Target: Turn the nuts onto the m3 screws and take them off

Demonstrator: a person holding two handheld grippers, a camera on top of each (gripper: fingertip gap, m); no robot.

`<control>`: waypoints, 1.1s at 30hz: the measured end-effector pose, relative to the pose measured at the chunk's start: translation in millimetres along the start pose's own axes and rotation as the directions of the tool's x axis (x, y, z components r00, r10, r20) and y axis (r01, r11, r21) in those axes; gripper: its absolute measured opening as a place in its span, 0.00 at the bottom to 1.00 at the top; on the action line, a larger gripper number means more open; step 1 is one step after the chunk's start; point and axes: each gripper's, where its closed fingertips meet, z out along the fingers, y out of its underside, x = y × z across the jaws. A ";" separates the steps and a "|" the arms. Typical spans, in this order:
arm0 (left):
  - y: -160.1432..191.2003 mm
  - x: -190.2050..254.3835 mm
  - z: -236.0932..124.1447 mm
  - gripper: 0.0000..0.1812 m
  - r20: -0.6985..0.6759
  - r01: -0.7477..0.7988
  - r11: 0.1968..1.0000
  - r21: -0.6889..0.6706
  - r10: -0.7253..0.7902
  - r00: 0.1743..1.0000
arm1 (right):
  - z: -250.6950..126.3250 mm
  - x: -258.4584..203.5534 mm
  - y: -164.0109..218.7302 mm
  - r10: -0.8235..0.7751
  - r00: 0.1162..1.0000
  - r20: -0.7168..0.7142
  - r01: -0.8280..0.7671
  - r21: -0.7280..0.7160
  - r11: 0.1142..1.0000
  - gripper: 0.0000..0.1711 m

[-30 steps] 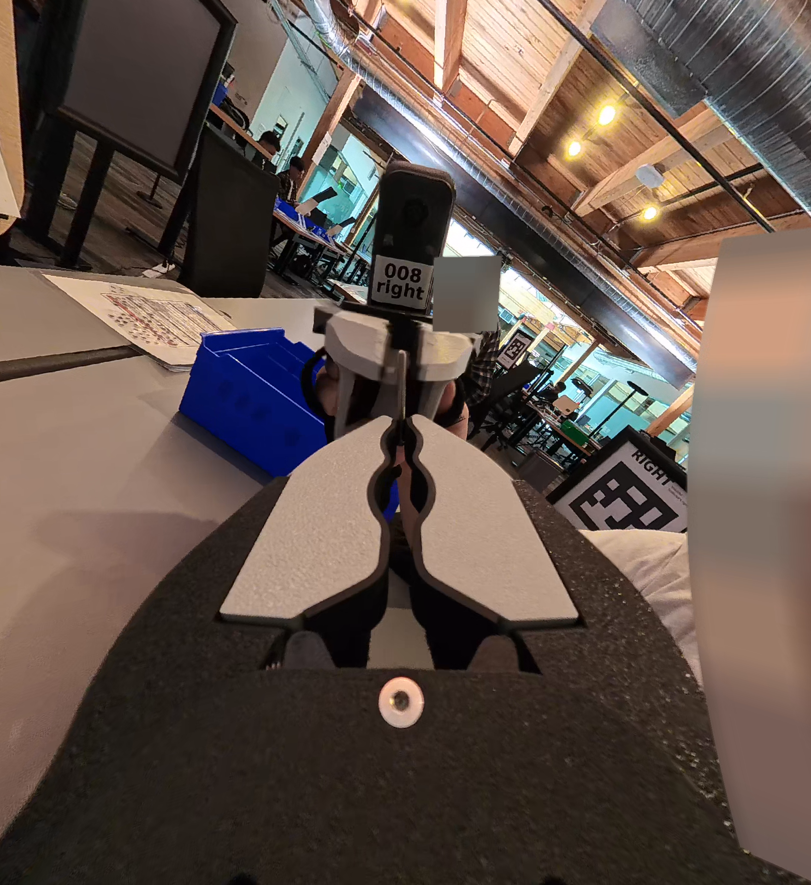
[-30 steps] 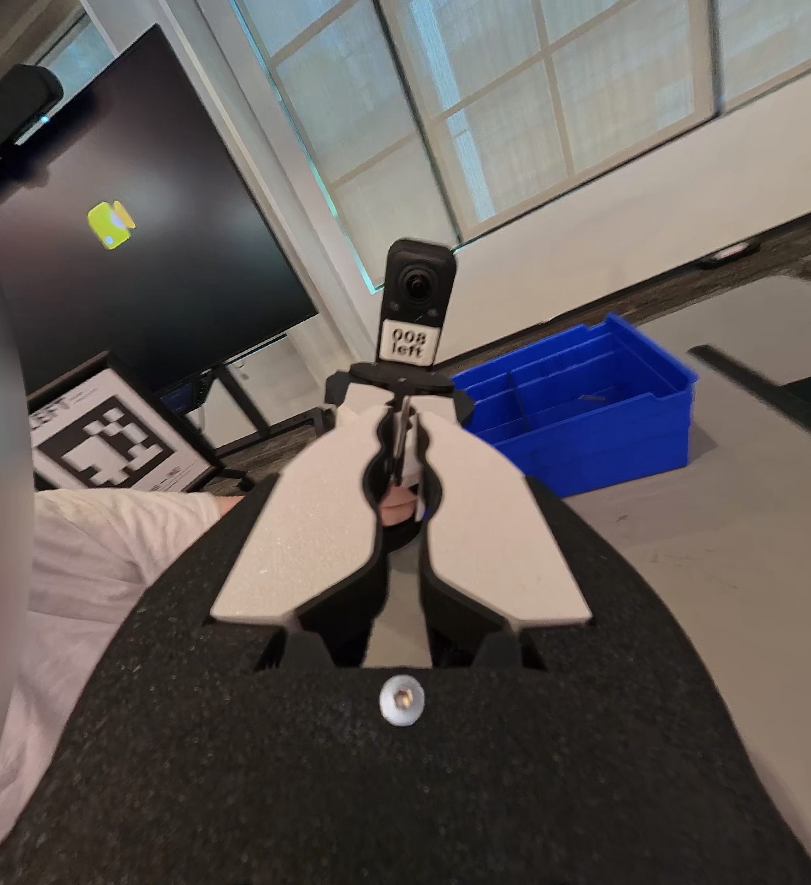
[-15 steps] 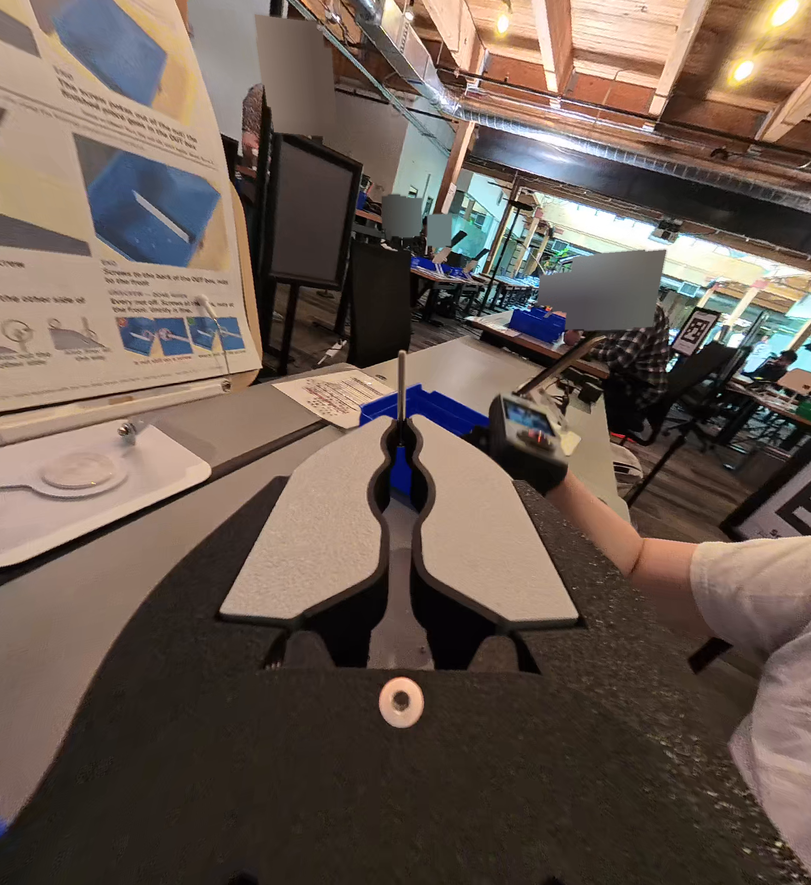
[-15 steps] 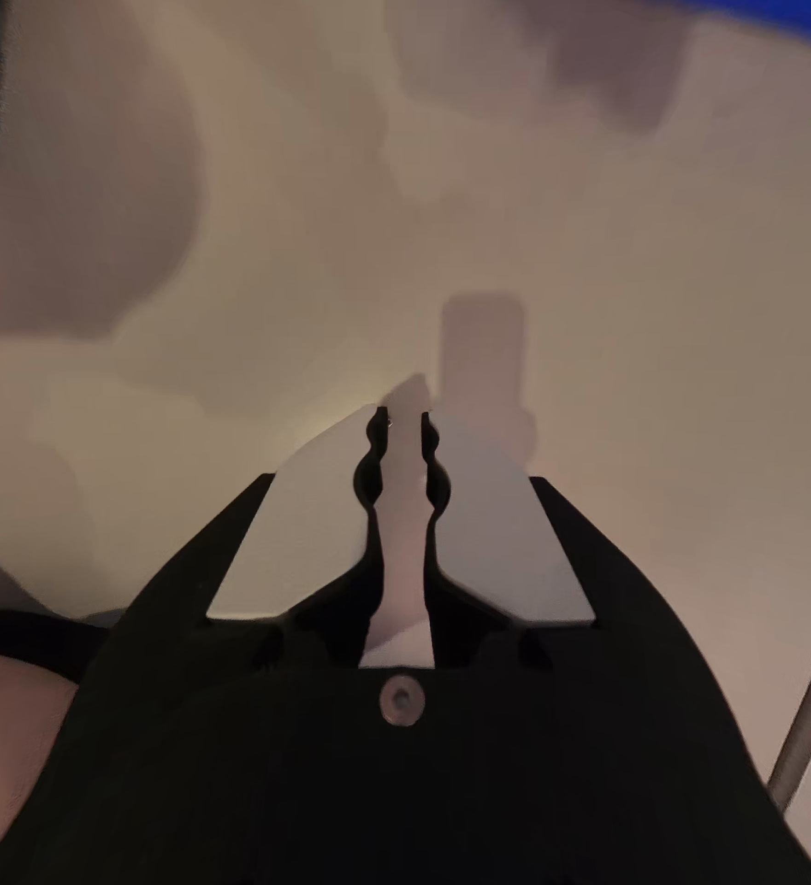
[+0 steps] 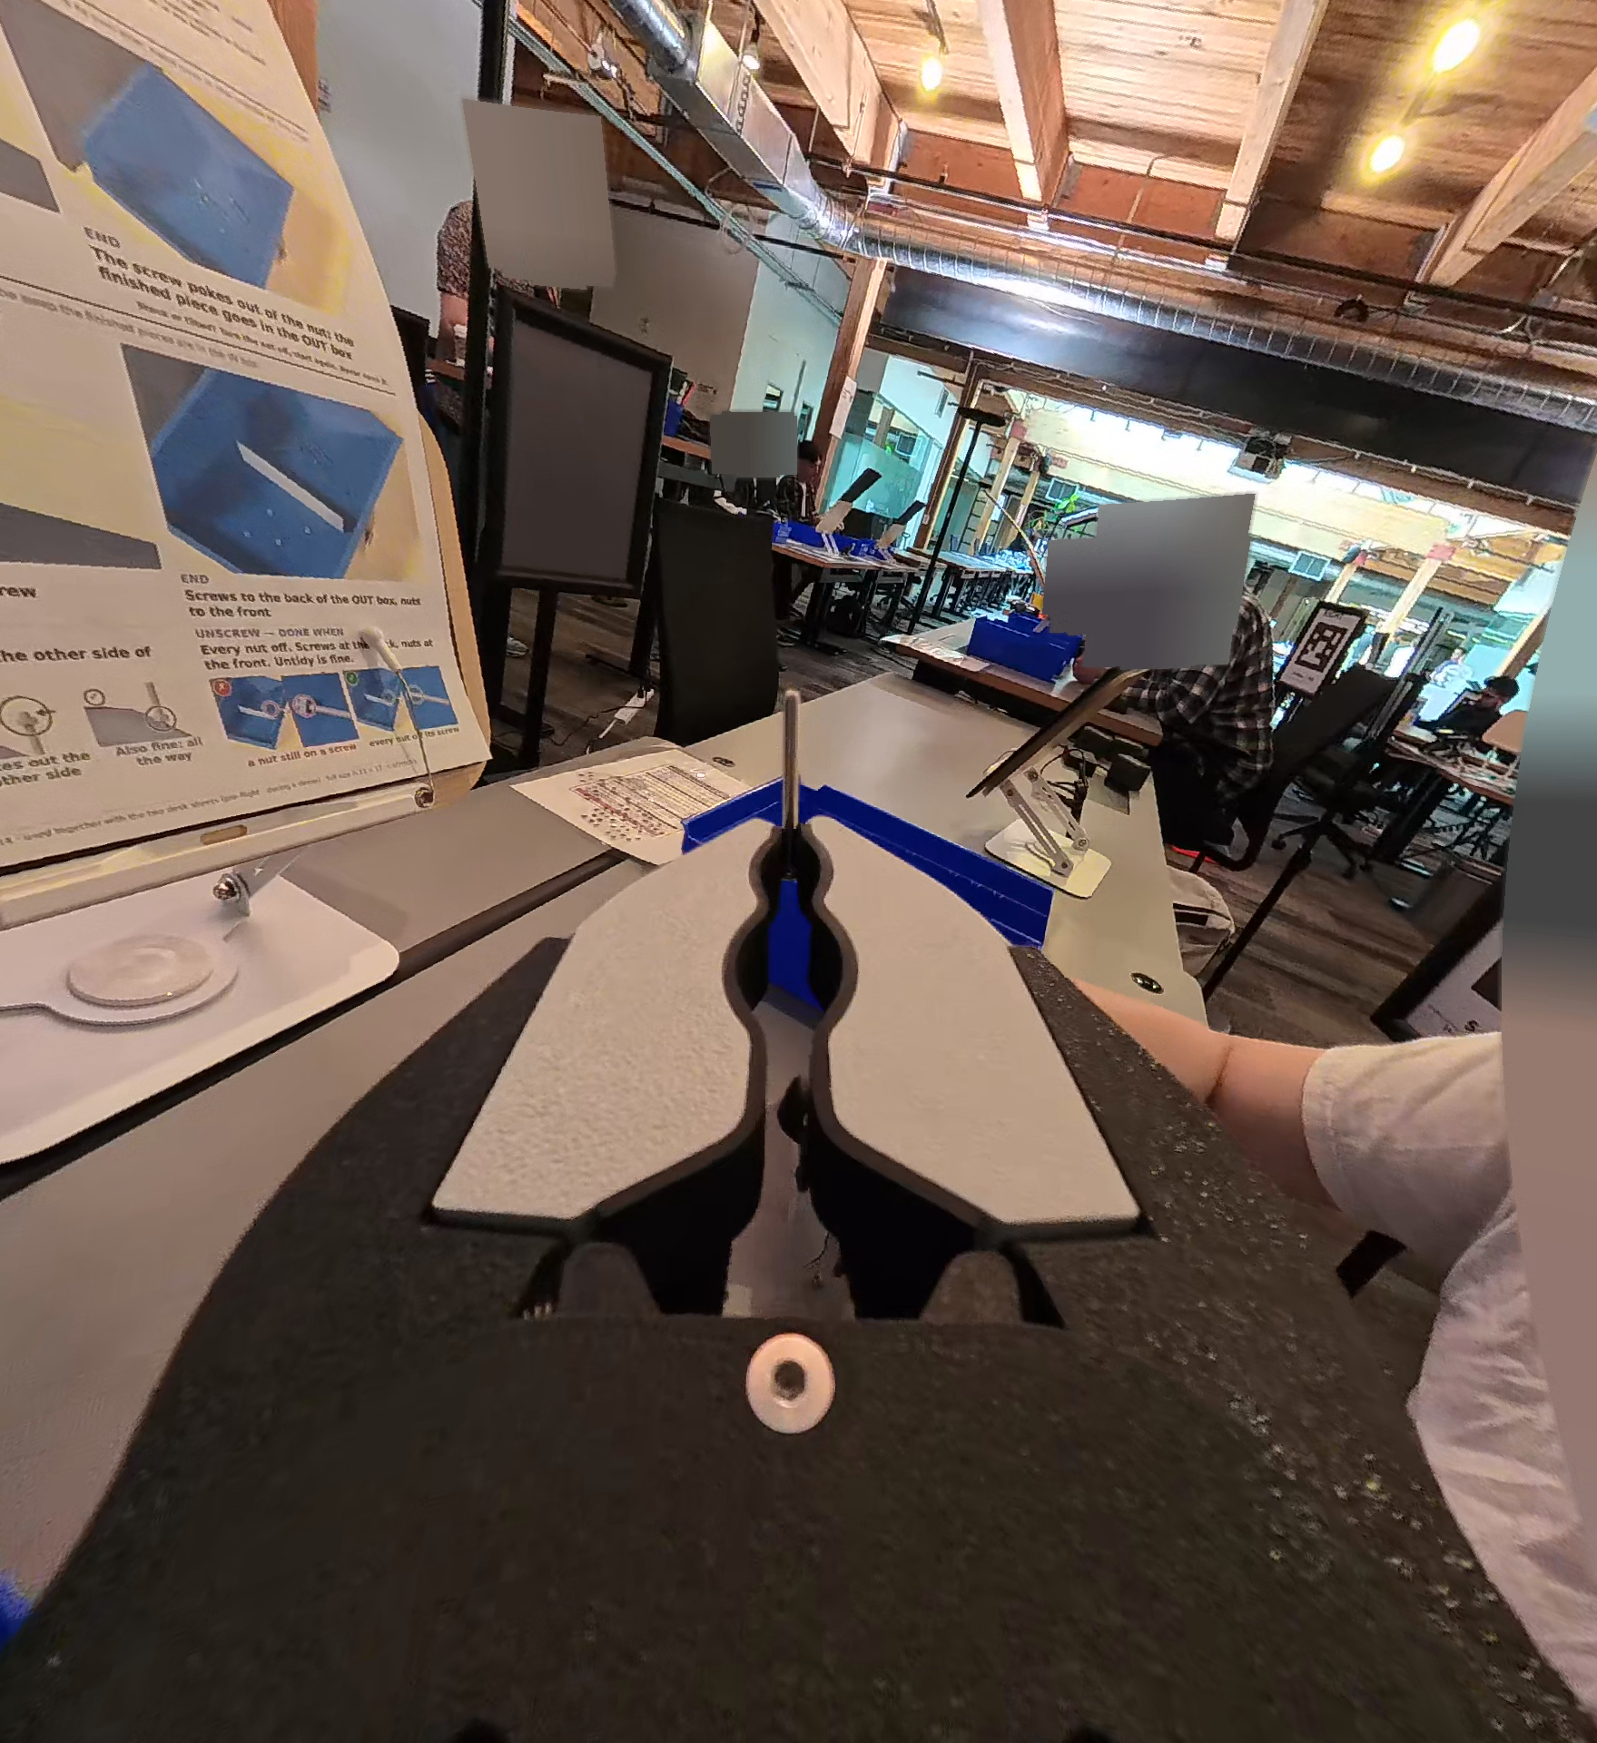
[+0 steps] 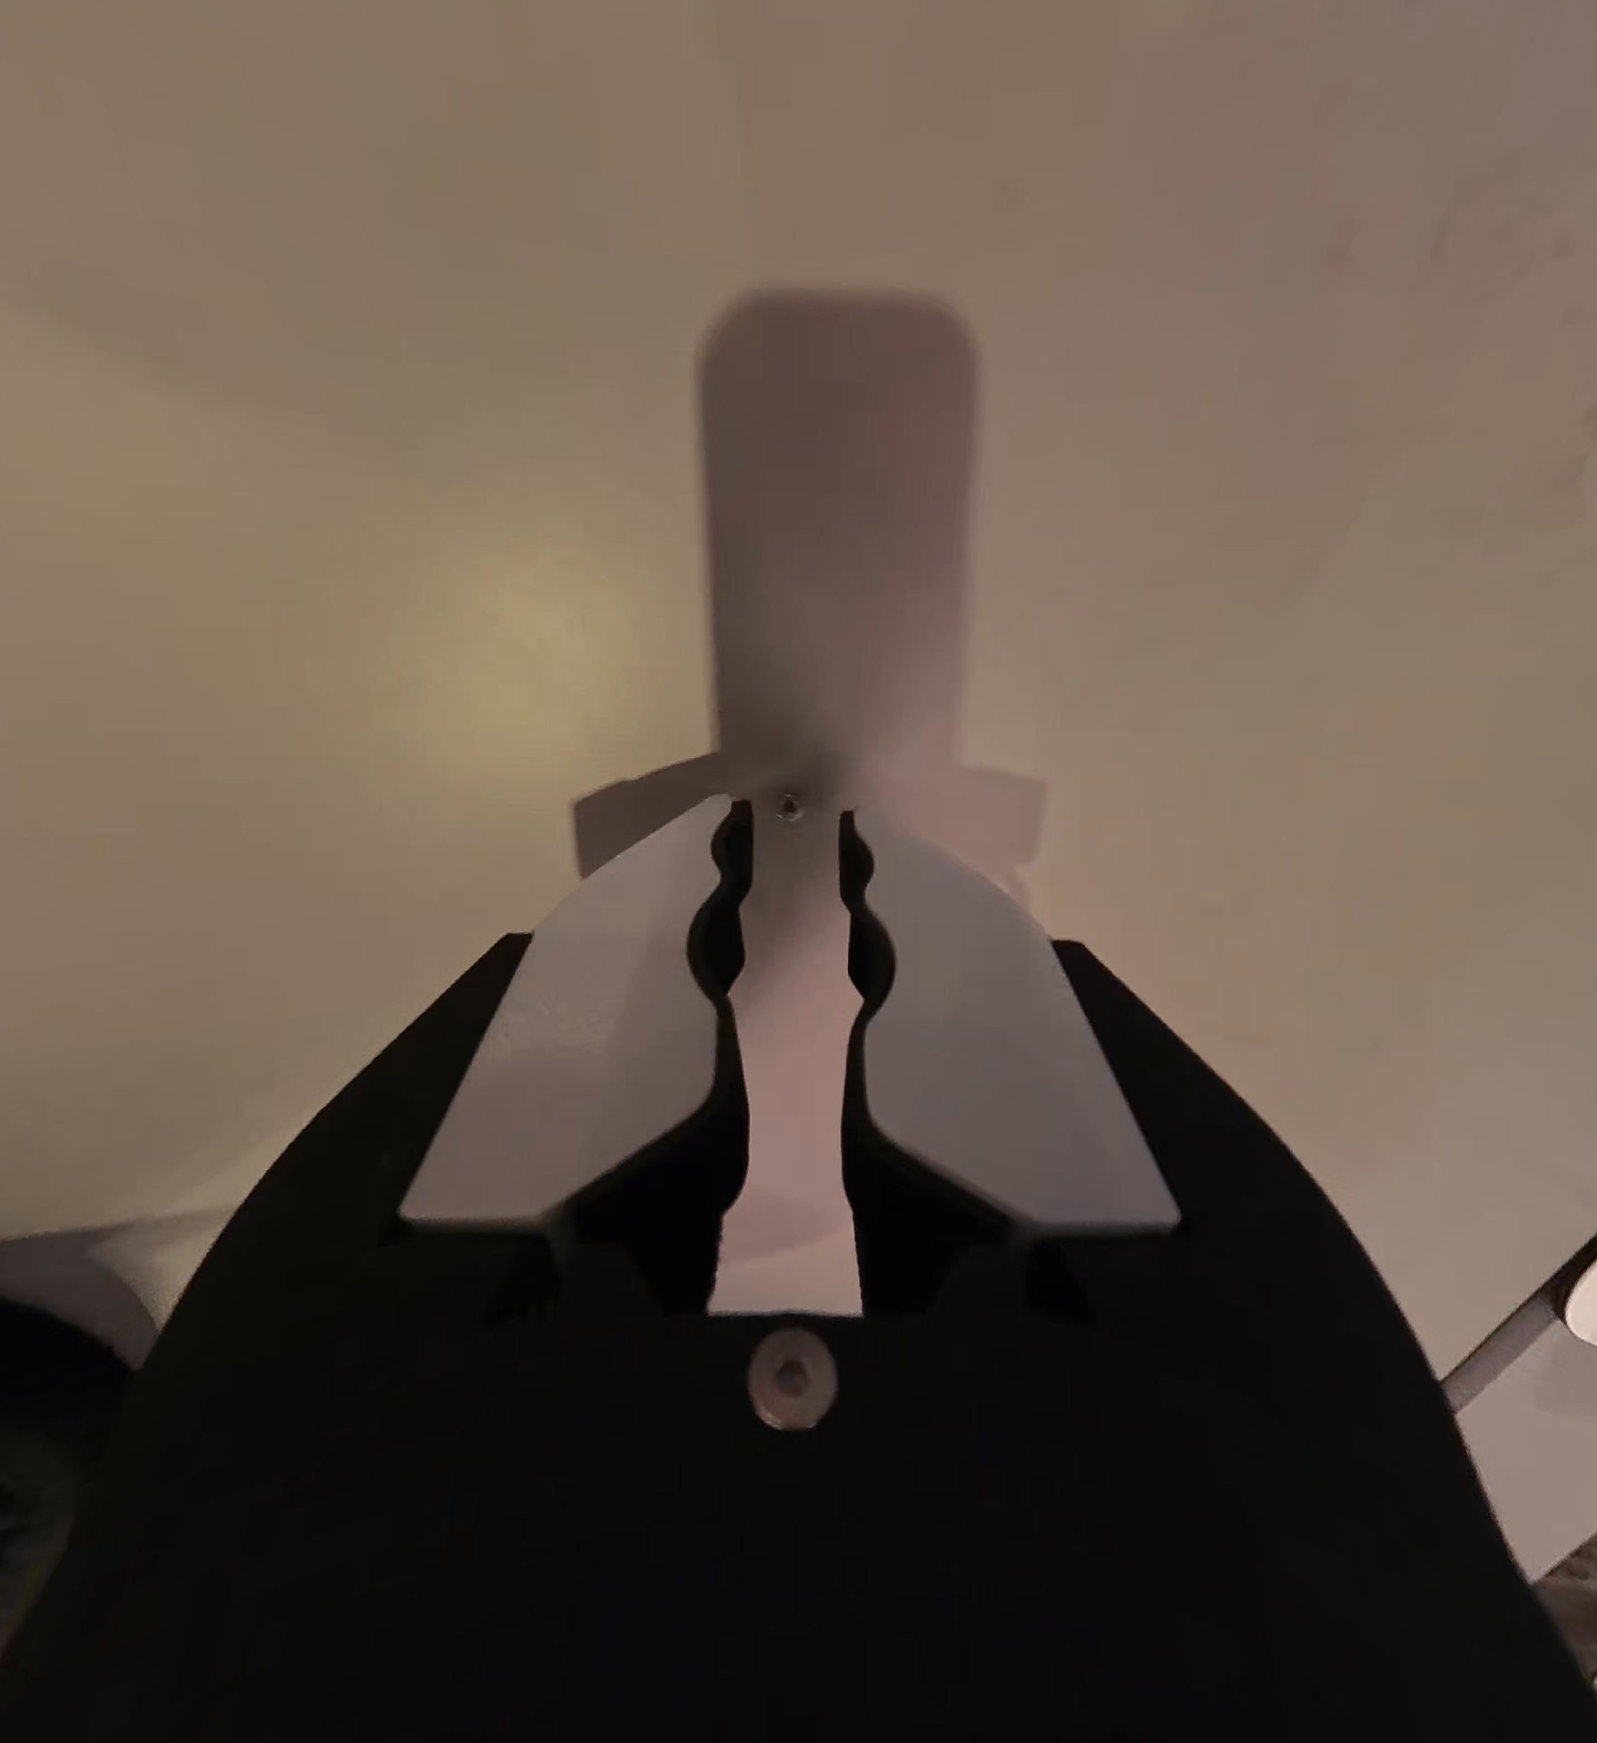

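**Screw clamped in left gripper; nut lies on table by open right gripper**

Screw: long, thin, silver, standing upright out of the tips of the left gripper. Jaws clenched on its lower end; the shaft rises clear above the fingertips. Head end hidden between the pads, so I cannot tell which way up it is.

Behind the screw, on the far side of the grey table, sits a blue bin, partly covered by the gripper. A printed sheet lies just left of the bin. Near left: an instruction poster leaning on a white stand. Far right: a second tilted stand near the table edge. A bare forearm and white sleeve enter from the right.

Right wrist view: camera points down at the table surface, dim and warm-toned. Right gripper released, jaws parted with a clear gap and nothing between them. A small hex nut lies on the table just beyond the fingertips, in line with the gap, touching neither finger as far as I can tell. The gripper's shadow falls on the table past the nut.
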 end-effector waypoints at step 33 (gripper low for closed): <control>17.9 13.9 18.8 0.01 -0.072 0.014 0.998 -0.069 -0.019 0.997 | 7.8 -2.7 1.5 0.087 0.992 0.092 -0.084 -0.031 0.996 0.03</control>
